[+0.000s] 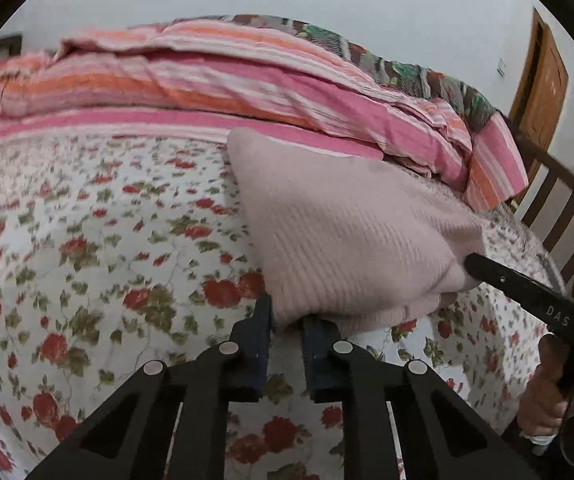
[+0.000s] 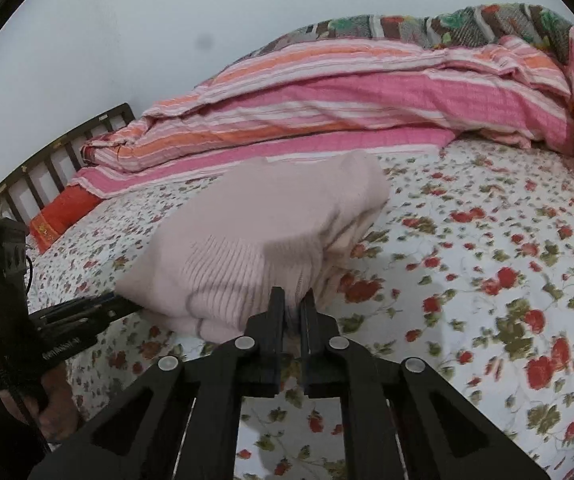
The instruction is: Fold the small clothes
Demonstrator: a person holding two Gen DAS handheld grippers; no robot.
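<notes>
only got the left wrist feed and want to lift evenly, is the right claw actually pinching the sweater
Observer: Yes, the right wrist view shows the right claw shut on the near edge of the pink sweater.
Operator: is it folded yet
Observer: Its right side shows stacked layers, so folded at least once.
Operator: anything else near it
Observer: A red-orange cushion lies by the headboard, apart from the sweater.
</notes>
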